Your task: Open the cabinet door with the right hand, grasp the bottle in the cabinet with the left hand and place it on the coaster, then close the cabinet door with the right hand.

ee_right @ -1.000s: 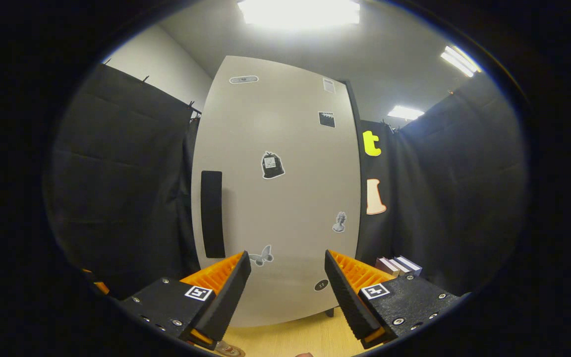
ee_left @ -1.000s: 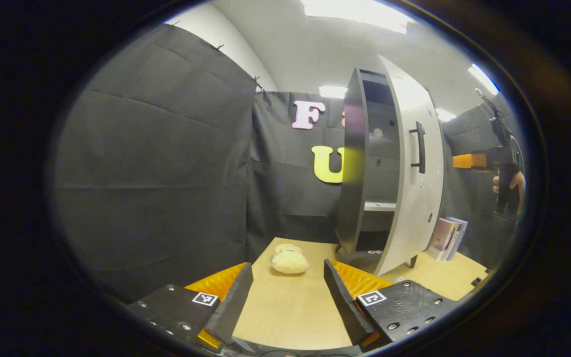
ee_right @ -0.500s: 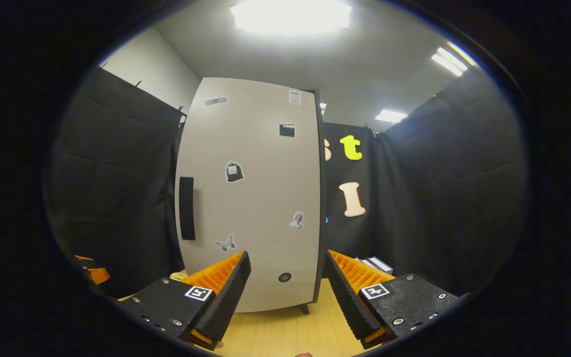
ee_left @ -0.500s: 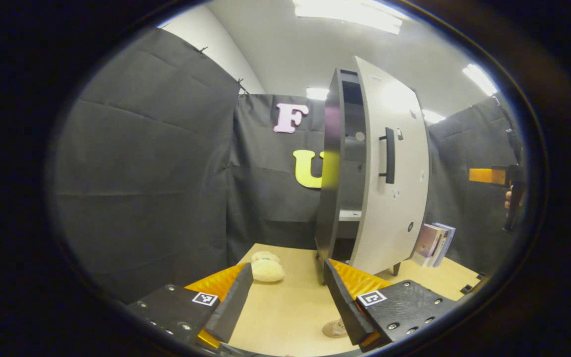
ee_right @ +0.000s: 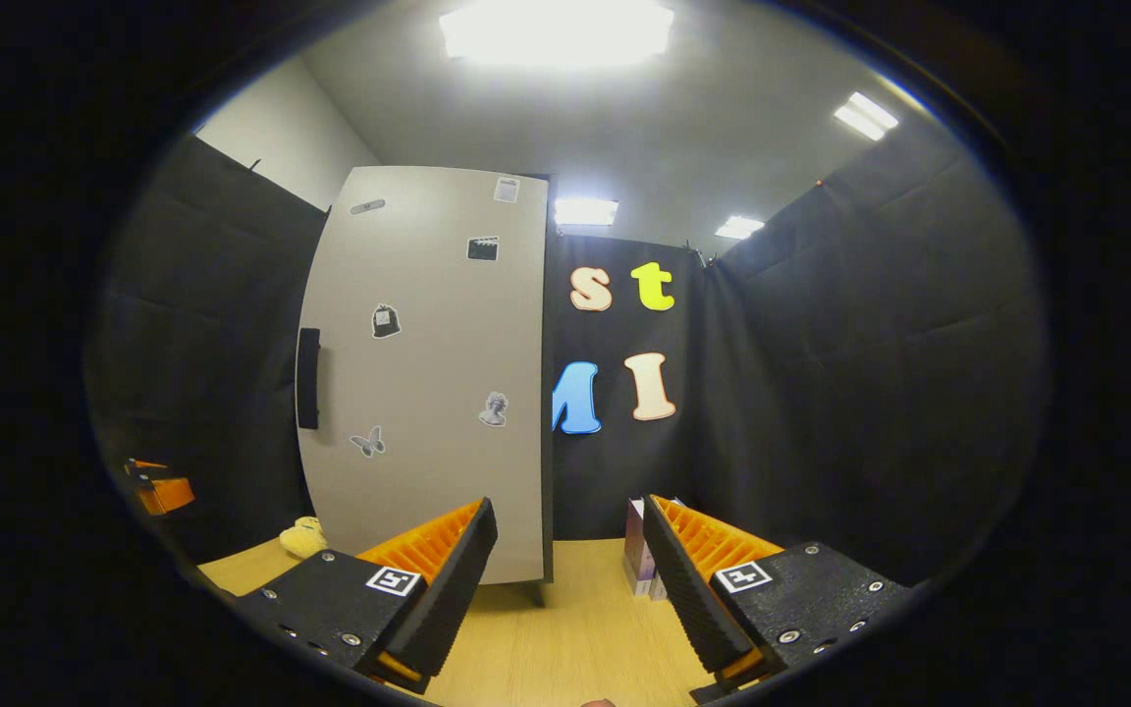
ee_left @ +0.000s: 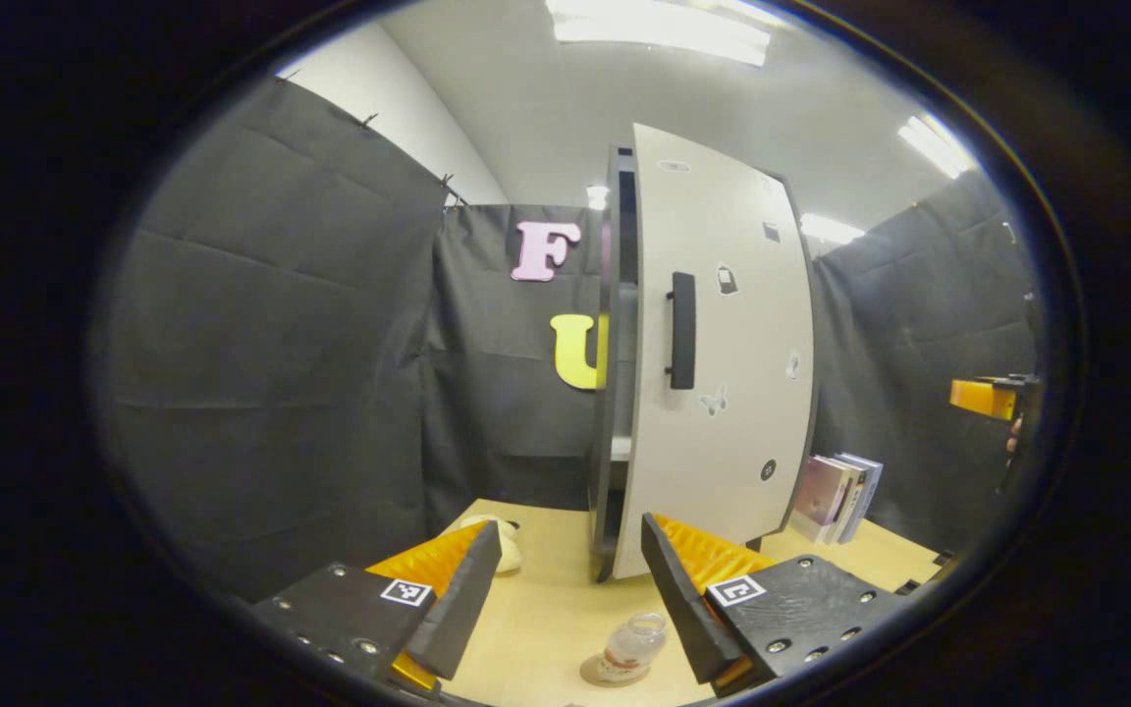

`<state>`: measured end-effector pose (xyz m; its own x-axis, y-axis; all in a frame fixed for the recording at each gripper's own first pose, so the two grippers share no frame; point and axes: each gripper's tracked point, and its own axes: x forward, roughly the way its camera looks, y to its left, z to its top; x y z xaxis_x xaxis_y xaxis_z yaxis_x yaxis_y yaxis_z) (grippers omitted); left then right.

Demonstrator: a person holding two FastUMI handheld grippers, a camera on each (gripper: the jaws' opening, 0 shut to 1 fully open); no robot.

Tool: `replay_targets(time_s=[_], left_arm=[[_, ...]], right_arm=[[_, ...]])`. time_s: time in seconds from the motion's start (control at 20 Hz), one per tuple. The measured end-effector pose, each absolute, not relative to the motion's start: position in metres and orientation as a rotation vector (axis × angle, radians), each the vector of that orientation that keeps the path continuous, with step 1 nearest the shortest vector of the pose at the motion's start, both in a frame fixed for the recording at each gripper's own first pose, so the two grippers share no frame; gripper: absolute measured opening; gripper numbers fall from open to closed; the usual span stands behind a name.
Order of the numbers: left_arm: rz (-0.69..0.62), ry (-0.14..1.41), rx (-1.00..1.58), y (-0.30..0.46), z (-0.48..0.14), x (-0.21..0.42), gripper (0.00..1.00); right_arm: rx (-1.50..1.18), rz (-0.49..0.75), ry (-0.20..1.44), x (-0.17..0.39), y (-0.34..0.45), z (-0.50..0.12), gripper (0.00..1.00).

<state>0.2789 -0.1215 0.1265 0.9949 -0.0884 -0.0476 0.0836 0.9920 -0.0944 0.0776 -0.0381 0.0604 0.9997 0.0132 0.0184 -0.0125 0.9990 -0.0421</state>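
The bottle (ee_left: 632, 646) stands on its coaster (ee_left: 599, 675) at six o'clock, delivered. Both claws, left (ee_left: 570, 589) and right (ee_right: 565, 589), gape apart, holding nothing, well clear of the nearly shut cabinet door (ee_left: 713, 363), apparently done.

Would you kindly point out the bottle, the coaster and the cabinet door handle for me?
bottle (ee_left: 632, 648), left gripper view, on its clear body.
coaster (ee_left: 589, 673), left gripper view, on its exposed left edge.
cabinet door handle (ee_left: 682, 330), left gripper view, on the bar's middle.
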Motion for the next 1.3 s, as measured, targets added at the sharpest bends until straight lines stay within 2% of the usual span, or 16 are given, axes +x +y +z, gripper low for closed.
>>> replay_targets(time_s=[0.55, 1.25, 1.3], left_arm=[[-0.090, 0.052, -0.029, -0.122, 0.127, 0.278, 0.86], [-0.074, 0.047, -0.012, -0.115, 0.129, 0.274, 0.86], [-0.074, 0.046, -0.013, -0.115, 0.129, 0.274, 0.89]], right_arm=[[-0.046, -0.021, 0.011, 0.062, -0.073, 0.015, 0.93], [-0.032, -0.022, 0.011, 0.063, -0.061, 0.019, 0.93], [-0.034, -0.023, 0.007, 0.063, -0.062, 0.021, 0.93]])
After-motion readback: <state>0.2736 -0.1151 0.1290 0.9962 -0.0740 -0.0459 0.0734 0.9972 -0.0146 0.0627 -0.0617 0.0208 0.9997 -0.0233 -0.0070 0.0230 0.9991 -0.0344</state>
